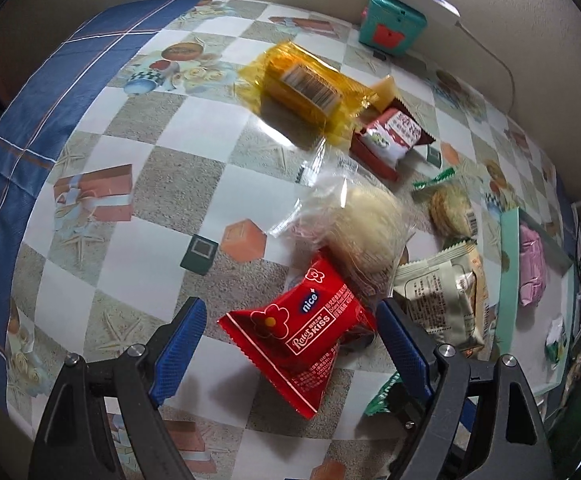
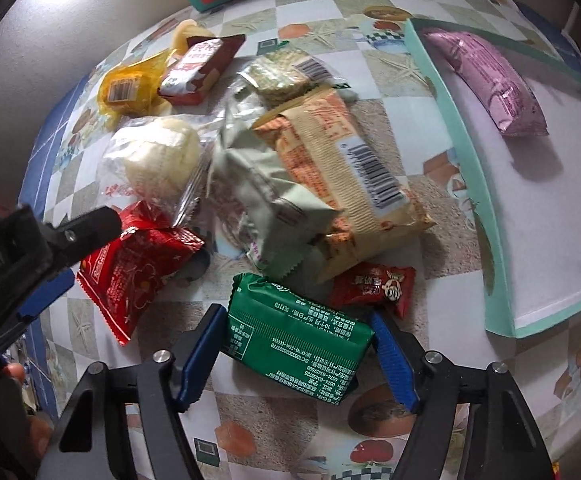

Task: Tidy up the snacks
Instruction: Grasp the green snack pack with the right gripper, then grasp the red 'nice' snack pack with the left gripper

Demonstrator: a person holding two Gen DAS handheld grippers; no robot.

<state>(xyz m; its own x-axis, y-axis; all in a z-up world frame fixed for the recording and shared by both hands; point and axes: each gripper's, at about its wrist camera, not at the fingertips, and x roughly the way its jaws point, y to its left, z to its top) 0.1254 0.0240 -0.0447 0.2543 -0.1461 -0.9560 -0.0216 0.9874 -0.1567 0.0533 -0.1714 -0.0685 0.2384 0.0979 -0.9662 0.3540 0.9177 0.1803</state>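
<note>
Green packet [image 2: 296, 338] between gripper [image 2: 296, 340] pads

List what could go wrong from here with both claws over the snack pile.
1. The right claw straddles the green pack, whose far end sits against the small red candy; lifting may drag it.
2. The left claw brackets the red pack, which lies tilted under the clear-wrapped bun; it could slip.
3. Both claws work close together and may collide.

Tabletop [image 2: 390, 80]: snack pile mid-surface, tray [image 2: 442, 92] at right.
Tray: one packet [image 2: 486, 80] inside.
Toy box [image 1: 390, 20]: behind pile, by wall.
Barcoded packet [image 2: 354, 176]: atop pile.
</note>
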